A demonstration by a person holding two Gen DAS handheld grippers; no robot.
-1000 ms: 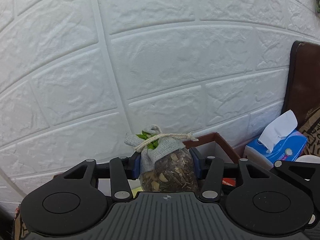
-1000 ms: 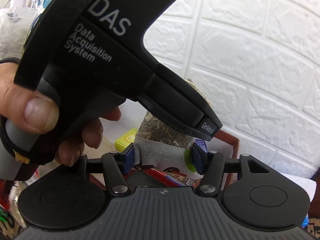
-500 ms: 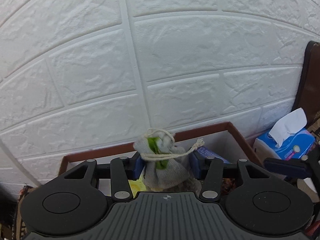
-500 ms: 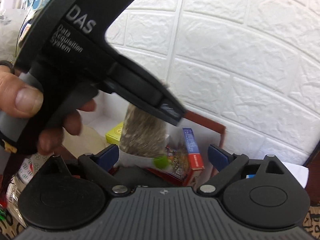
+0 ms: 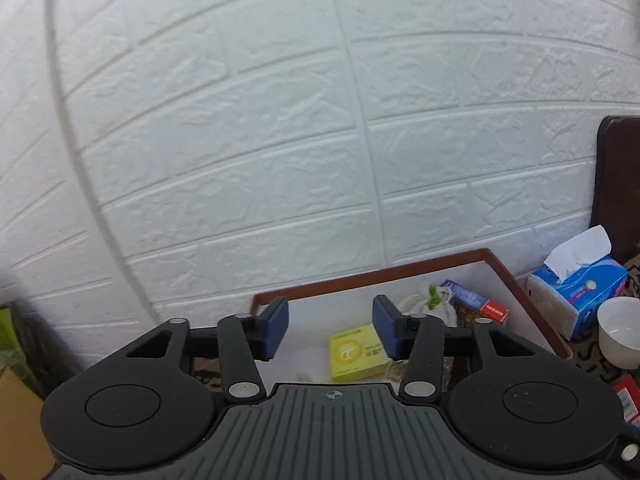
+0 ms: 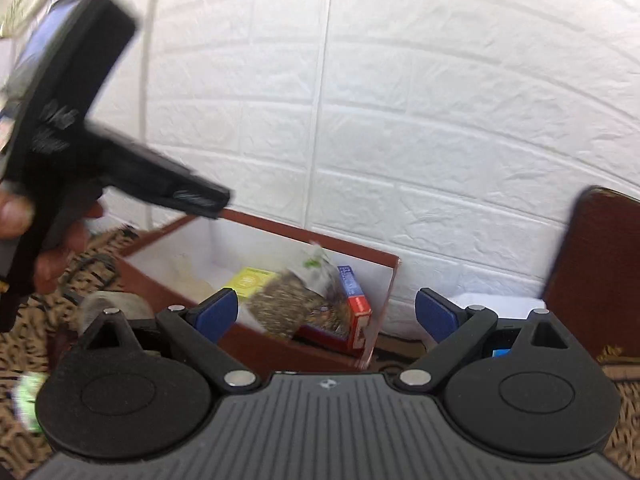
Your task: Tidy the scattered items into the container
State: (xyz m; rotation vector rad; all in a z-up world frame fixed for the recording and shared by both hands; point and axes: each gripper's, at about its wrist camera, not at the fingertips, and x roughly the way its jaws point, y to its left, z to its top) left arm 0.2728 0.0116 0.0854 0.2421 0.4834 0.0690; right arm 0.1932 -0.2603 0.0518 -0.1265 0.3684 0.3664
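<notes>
The left tool is opening its jaws with nothing between the blue pads, and it is pointing slightly down over the near edge of the brown-rimmed container. Just past its right pad, the herb sachet is lying inside the container, leaning toward the far right corner beside a yellow box and a red-and-blue box. The right tool is standing wide and empty, looking at the same container from the right end; in that view the sachet is lying with its long axis slanting from the tied neck at the upper right to the full belly at the lower left. With this item in, the next one is probably lying back on the patterned counter, left of the container, where a small green item is showing, blurred. The left tool looks nearer that side. A tissue box and a white cup are standing outside, to the right.
</notes>
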